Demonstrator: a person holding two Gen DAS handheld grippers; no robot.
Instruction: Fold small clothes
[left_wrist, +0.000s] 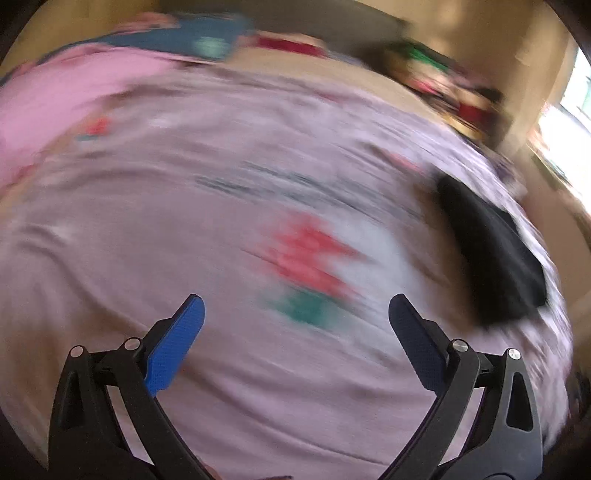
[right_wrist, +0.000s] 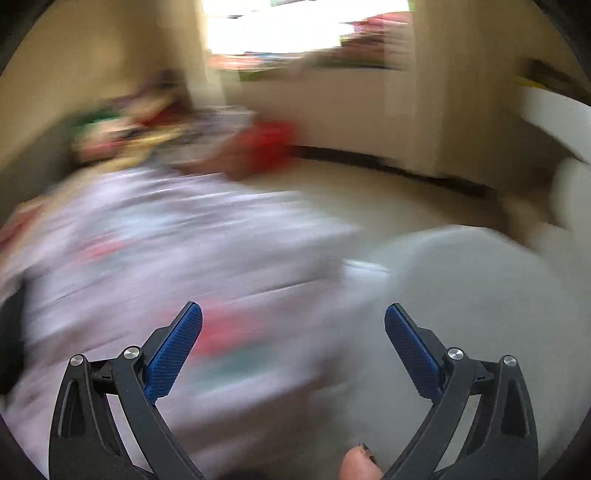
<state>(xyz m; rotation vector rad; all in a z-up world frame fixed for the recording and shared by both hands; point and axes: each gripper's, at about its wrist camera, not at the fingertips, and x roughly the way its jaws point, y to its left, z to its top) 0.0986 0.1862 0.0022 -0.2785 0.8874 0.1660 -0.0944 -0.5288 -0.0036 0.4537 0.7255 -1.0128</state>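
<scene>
Both views are smeared by motion. A pale lilac sheet with red and green prints covers the bed. A black garment lies on it at the right, well beyond and to the right of my left gripper, which hangs open above the sheet with nothing between its blue pads. A pink cloth lies at the far left. My right gripper is open too, empty, over the bed's right edge, where the printed sheet meets a white round thing.
A blue cloth and a red one lie at the bed's far end. A colourful heap and a red item sit by the wall. A bright window is beyond. A toe shows at the bottom.
</scene>
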